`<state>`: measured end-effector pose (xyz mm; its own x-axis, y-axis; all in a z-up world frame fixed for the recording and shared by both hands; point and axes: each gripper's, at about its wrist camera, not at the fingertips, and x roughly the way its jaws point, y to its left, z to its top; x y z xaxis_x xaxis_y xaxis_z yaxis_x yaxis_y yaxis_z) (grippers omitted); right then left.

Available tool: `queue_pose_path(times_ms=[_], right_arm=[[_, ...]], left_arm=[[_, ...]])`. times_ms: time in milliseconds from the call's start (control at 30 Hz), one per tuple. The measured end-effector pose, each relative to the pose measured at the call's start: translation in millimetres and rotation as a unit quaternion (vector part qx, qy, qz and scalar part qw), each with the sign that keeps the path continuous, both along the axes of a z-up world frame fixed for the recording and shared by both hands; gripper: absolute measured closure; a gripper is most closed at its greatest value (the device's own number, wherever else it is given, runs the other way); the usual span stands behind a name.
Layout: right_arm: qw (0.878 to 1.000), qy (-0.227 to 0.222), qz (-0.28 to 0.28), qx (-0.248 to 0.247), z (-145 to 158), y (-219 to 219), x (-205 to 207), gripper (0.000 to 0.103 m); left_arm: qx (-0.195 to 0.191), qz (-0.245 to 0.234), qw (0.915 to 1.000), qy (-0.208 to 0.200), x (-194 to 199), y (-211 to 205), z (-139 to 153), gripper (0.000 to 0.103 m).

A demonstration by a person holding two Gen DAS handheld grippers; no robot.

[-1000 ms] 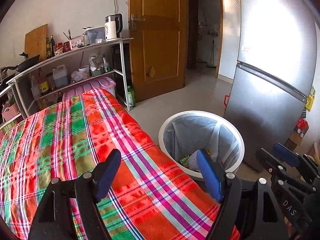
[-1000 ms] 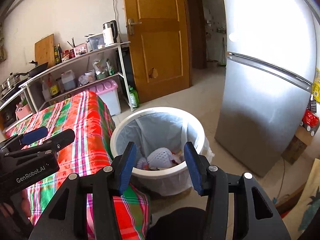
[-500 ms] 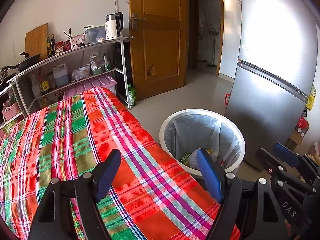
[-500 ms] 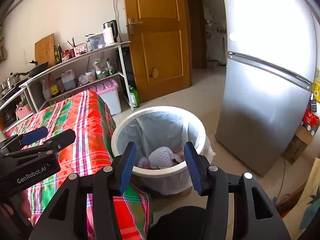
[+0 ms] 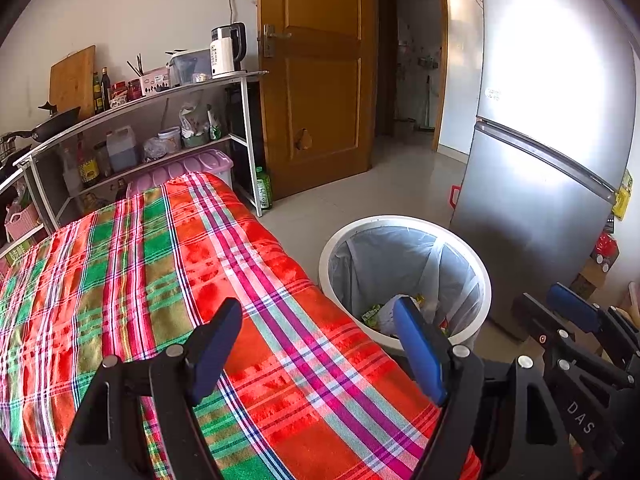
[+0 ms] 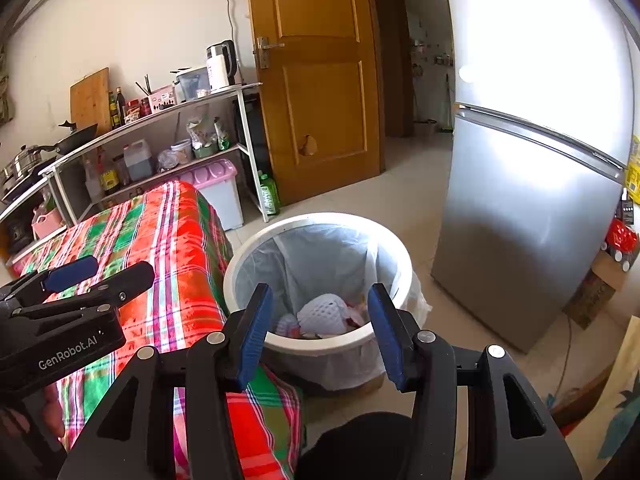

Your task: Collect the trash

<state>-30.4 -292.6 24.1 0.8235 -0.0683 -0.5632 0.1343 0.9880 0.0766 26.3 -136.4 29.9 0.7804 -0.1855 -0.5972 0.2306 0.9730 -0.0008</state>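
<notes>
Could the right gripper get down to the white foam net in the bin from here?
Probably yes. The right gripper is open and empty, aimed at the bin, whose mouth is uncovered. The foam net lies on top of the trash, nothing over it.

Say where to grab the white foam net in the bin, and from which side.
Grip the top of the white foam net, coming straight down through the bin's open mouth. It sits domed on the other trash with its crown facing up, and the bin wall and liner block any sideways approach. It looks soft, so a pinch across the crown should hold. Right gripper is open and nearest.
</notes>
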Motion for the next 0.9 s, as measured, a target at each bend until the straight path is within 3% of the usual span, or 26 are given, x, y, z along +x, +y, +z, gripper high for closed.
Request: queue_pose_path(times_ms=[900], right_arm=[[1.000, 0.001, 0.001, 0.001, 0.6, 1.3, 0.7, 0.053]], left_arm=[[0.000, -0.001, 1.0000, 0.003, 0.5, 2.6, 0.8, 0.023]])
